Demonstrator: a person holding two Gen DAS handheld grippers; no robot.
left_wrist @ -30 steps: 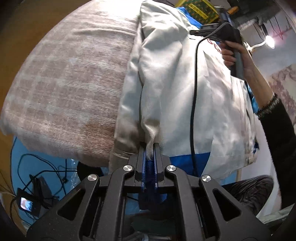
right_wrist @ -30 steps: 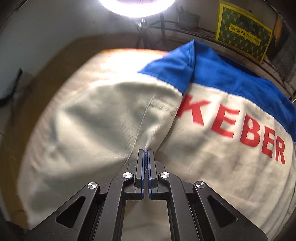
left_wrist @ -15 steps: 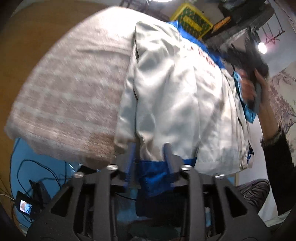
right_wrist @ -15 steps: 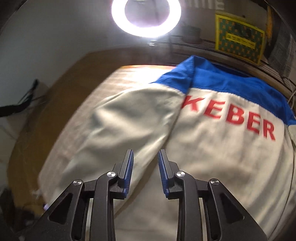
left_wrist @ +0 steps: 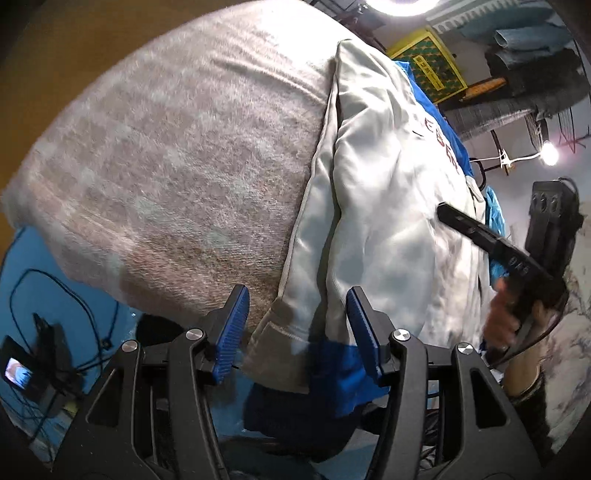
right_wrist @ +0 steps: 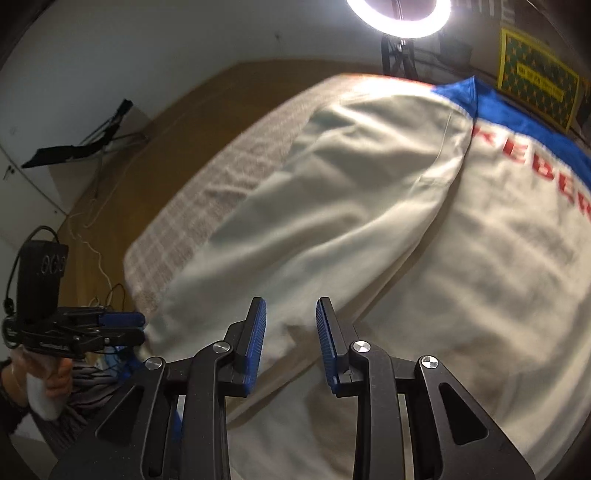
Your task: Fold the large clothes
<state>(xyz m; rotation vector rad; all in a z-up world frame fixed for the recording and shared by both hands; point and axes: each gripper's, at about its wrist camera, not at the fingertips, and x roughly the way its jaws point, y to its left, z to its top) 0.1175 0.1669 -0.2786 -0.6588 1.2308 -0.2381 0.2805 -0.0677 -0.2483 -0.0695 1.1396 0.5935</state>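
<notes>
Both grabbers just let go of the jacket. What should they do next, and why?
Probably shift to the jacket's unfolded side. The sleeve already lies folded across it, the left hand-held gripper is opening, and the right hand-held gripper is open and pinching nothing.

The jacket (left_wrist: 388, 192) lies on the blanket (left_wrist: 177, 155), to the right of the blanket's bare part. The jacket's sleeve (right_wrist: 332, 206) lies folded on top of it. A ring lamp (right_wrist: 399, 18) stands behind the jacket.
</notes>
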